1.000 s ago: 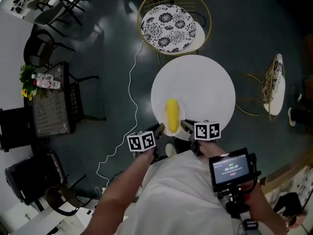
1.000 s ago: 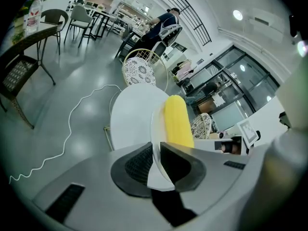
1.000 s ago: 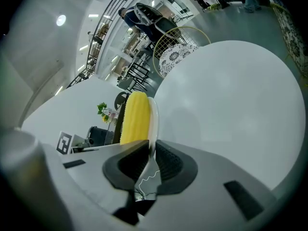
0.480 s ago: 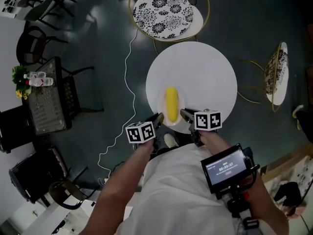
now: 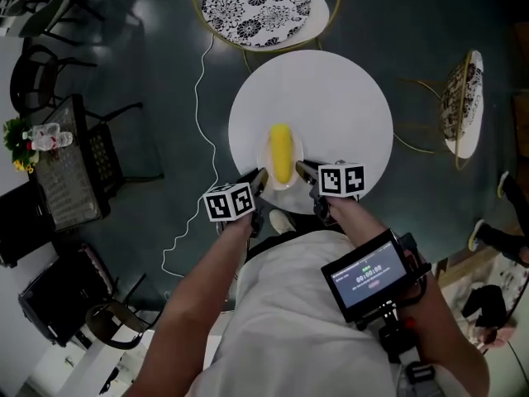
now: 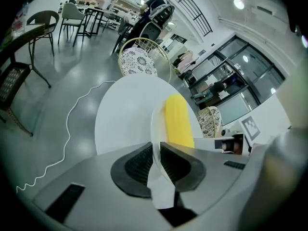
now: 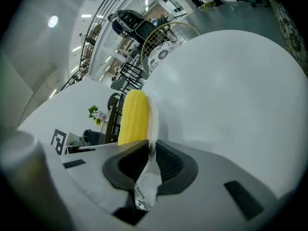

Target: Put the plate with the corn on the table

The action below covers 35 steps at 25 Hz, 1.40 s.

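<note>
A white plate (image 5: 293,154) carrying a yellow ear of corn (image 5: 281,151) hangs over the near part of the round white table (image 5: 331,98). My left gripper (image 5: 258,181) is shut on the plate's near-left rim and my right gripper (image 5: 304,170) on its near-right rim. In the left gripper view the plate (image 6: 155,129) stands edge-on between the black pads (image 6: 139,163), with the corn (image 6: 178,119) beyond. The right gripper view shows the same: the plate rim (image 7: 152,119) pinched between the pads (image 7: 168,162), the corn (image 7: 133,115) beside it. I cannot tell whether the plate touches the tabletop.
A gold-framed chair with a patterned cushion (image 5: 263,5) stands beyond the table, another chair (image 5: 459,110) to its right. A white cable (image 5: 192,164) snakes over the dark floor on the left. A dark side table with flowers (image 5: 58,168) stands far left.
Both grippers and the plate with the corn have moved forward over the table, away from its near edge. The grip on the rim is unchanged.
</note>
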Tool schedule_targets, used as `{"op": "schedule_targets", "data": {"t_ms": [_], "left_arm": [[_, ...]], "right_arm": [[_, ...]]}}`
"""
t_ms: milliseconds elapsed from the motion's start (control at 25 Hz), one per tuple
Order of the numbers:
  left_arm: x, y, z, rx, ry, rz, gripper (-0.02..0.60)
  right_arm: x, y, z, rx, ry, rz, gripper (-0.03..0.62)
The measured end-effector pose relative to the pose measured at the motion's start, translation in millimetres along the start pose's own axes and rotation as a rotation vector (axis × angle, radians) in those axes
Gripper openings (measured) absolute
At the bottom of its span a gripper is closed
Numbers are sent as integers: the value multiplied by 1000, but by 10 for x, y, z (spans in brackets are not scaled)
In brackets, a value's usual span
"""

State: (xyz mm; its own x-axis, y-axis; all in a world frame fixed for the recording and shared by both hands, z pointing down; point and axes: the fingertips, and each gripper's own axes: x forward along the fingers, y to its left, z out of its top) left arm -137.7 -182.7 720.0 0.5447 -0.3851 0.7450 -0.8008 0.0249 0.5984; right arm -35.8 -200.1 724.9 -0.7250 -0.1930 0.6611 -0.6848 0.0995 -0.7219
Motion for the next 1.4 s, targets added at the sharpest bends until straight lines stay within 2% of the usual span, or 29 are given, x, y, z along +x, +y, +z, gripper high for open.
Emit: {"op": "schedule_targets", "data": {"t_ms": [800,1040,1400], "left_arm": [[550,157,612,72,34,47,57],[669,147,734,57,35,45,57],[751,129,824,76,34,78,58]], "right_arm": [[338,-346,629,-6,-29,-44,51],[367,-394,791,-13,-42,-59,51],[387,-386,927,-94,-56,-125,51]]}}
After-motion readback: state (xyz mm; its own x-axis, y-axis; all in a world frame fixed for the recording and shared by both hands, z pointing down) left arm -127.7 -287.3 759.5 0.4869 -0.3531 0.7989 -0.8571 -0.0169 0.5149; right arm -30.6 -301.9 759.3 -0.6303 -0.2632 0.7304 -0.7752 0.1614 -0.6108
